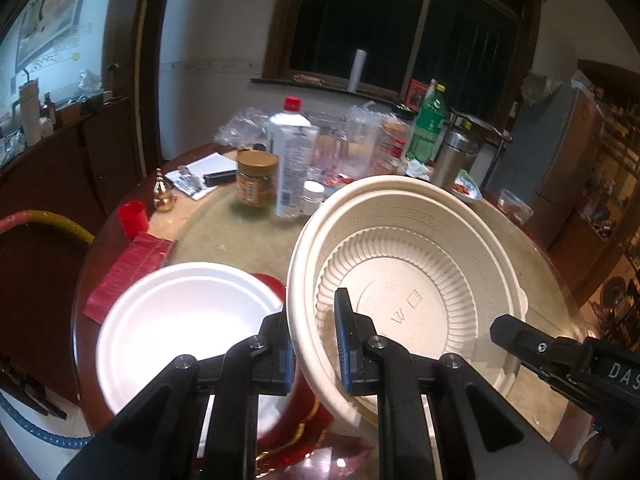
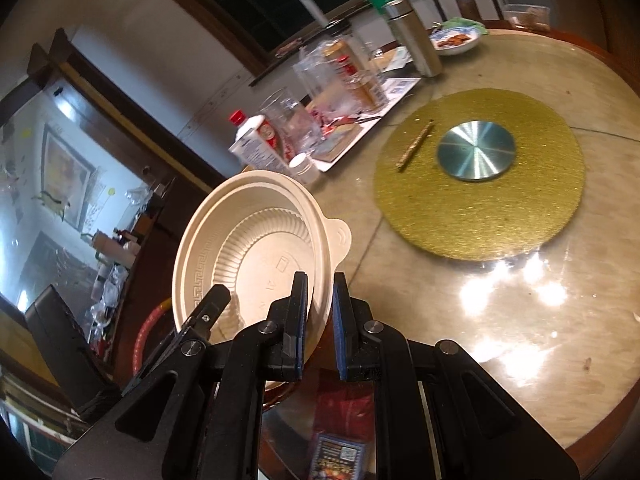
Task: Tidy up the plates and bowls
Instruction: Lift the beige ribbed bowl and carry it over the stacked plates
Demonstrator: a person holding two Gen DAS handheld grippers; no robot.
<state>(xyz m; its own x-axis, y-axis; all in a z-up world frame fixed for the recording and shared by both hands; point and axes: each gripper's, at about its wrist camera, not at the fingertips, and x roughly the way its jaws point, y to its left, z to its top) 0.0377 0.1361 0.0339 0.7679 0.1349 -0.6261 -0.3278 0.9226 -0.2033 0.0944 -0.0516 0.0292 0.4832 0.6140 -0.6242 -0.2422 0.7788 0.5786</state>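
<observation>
Because both the left gripper and right gripper pinch opposite rims of the tilted beige bowl, uneven pulls could spill it onto the white plate at nine o'clock.

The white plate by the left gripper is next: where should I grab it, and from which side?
Grip the white plate by its thin raised rim, coming in from the near edge, one finger inside, one outside. It lies flat and shallow, so only the rim offers purchase. Both grippers now clamp the beige bowl.
</observation>
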